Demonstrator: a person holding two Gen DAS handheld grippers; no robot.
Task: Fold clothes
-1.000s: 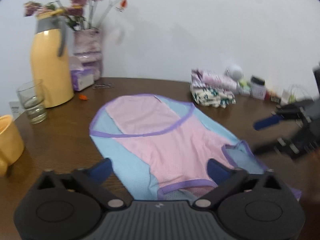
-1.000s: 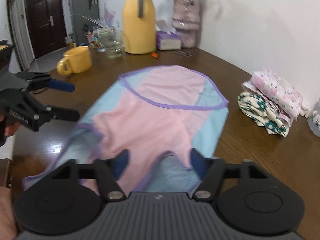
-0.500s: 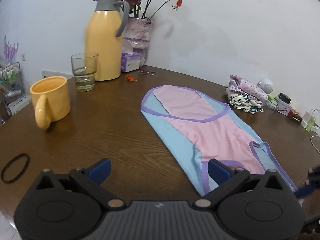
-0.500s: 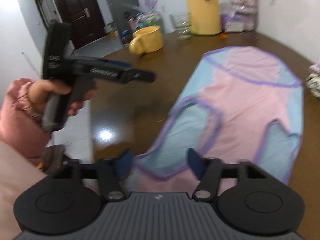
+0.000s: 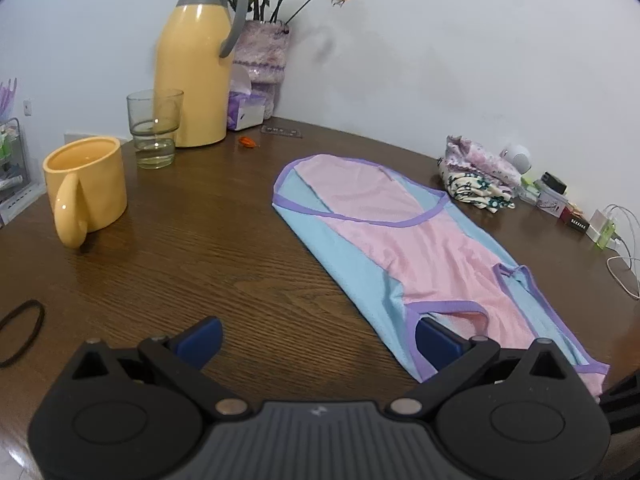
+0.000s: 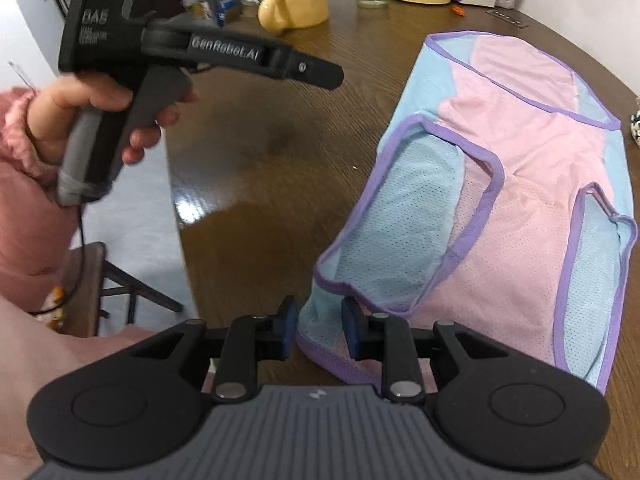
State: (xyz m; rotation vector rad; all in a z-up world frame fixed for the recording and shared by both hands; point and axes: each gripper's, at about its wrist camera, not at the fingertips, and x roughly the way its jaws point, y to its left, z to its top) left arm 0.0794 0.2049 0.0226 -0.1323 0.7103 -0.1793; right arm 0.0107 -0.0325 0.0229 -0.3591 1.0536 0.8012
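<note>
Garment [image 6: 532, 168]: flat on bench [image 6: 260, 152], unfolded. Right tool [image 6: 318, 330] closing around near shoulder corner (pads not yet pressing). Left tool [image 5: 316, 338] wide open, empty. Next: pinch, lift, fold over.

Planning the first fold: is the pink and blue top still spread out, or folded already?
Spread out: the top lies flat on the table, neckline and both armholes showing, with no fold.

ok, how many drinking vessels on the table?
2. A yellow mug near the left edge and a glass behind it, beside the yellow jug. None else visible.
</note>
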